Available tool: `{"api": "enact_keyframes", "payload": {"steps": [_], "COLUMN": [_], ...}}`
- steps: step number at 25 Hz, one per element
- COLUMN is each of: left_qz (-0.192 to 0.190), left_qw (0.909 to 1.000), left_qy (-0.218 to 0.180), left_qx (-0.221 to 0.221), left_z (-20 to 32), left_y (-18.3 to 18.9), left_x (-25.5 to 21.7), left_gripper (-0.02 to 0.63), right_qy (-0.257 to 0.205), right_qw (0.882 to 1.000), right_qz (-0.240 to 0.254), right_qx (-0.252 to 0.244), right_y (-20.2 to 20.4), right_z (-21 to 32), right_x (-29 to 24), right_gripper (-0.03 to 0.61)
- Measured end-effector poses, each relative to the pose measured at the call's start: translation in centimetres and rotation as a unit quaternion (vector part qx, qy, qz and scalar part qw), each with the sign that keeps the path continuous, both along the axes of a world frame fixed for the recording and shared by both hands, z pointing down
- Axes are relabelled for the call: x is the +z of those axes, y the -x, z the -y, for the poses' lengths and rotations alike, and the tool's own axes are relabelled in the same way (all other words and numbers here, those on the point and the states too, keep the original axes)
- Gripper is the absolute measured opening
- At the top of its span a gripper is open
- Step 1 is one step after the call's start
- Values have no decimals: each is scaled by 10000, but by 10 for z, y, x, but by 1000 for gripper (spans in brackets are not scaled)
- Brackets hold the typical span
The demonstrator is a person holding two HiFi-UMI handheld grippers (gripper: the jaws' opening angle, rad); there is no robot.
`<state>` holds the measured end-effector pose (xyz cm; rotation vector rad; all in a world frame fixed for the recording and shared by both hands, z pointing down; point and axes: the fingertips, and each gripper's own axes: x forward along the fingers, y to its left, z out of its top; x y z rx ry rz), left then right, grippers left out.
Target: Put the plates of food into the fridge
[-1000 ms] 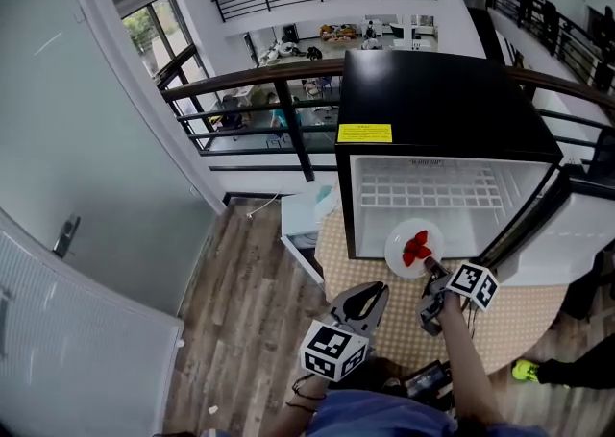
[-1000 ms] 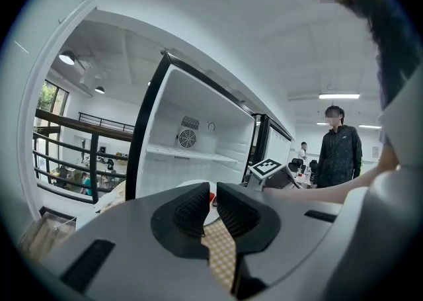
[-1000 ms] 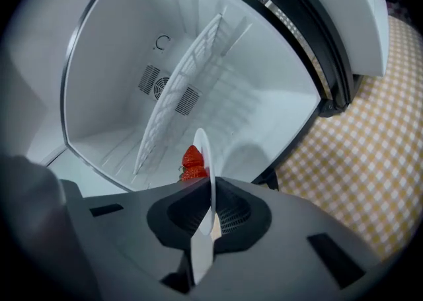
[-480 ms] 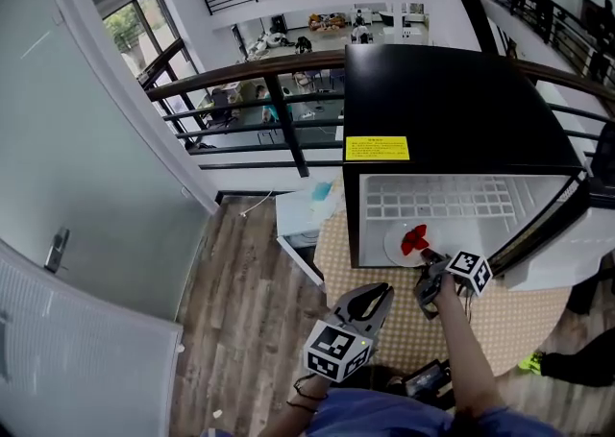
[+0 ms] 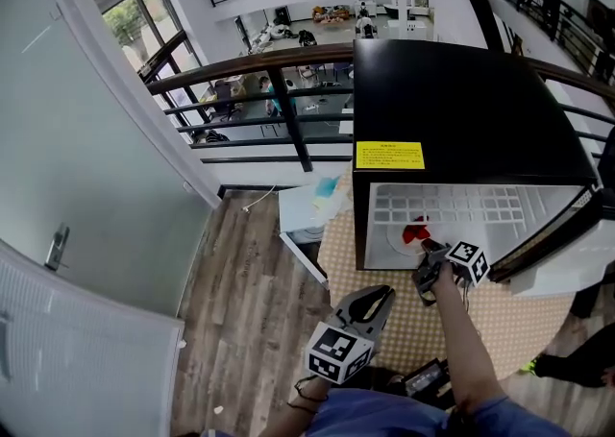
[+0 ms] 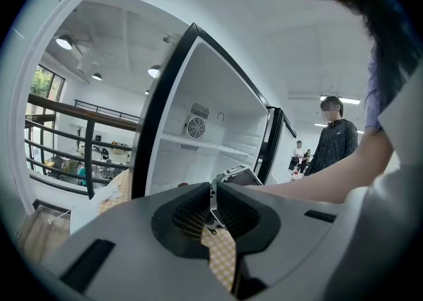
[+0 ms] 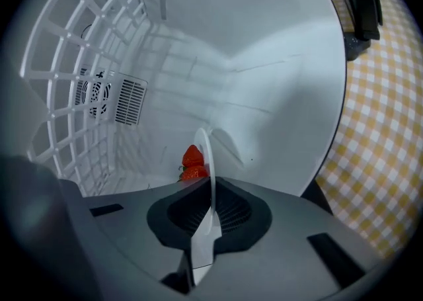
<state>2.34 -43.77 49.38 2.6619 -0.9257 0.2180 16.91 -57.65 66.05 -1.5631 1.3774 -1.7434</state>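
Nearest the person, the left gripper (image 5: 378, 293) is held low over the checked table (image 5: 461, 325). Its jaws are pressed together on nothing, and it plays no part in the step. It is best left there, clear of the fridge door (image 5: 553, 238).

Further forward, the right gripper (image 5: 424, 251) is reached into the mouth of the fridge (image 5: 461, 118). In the right gripper view its jaws are clamped on the near rim of the white plate (image 7: 209, 154), which is seen edge-on between the pads. The strawberries (image 7: 192, 161) lie on the plate just beyond the pads, and in the head view the plate (image 5: 397, 237) is already within the opening.

The step in hand is judged to be the setting-down. Since only the rim is pinched, the far edge is likely to sag, so the plate should be held level and lowered slowly until it is borne by the fridge floor (image 7: 264, 114). Whether it touches already cannot be told. The jaws should be opened only once the plate is supported, then drawn straight back. The wire shelf (image 7: 59, 61) and the vented back wall (image 7: 129, 101) beyond should not be struck
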Motion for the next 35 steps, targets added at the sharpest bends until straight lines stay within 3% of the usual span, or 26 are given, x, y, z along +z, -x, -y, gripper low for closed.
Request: {"api": "enact_keyframes", "payload": {"steps": [14, 18, 23, 27, 29, 35], "left_qz": [-39, -48, -28, -20, -9, -33], "left_qw": [9996, 9996, 9998, 9998, 9999, 9998], "left_qy": [130, 117, 101, 89, 73, 67], "left_qx": [-266, -249, -190, -149, -148, -187], "left_z": [10, 11, 7, 3, 2, 0], "left_y": [17, 17, 12, 12, 13, 14], "left_x": [9, 7, 7, 5, 4, 3], "left_gripper": [31, 31, 31, 31, 31, 31], "right_qy": [-128, -117, -247, -33, -73, -418], "right_qw": [9993, 9956, 9722, 9422, 9320, 9352], "right_qz": [-334, -835, -2006, -2981, -3230, -3071], "right_qx": [-72, -398, -1180, -1528, -1642, -1714], "right_y": [-2, -1, 7, 7, 7, 12], "right_z": [16, 14, 16, 9, 7, 0], "right_x": [3, 3, -4, -4, -9, -31], "right_gripper": [26, 101, 253, 272, 273, 273]}}
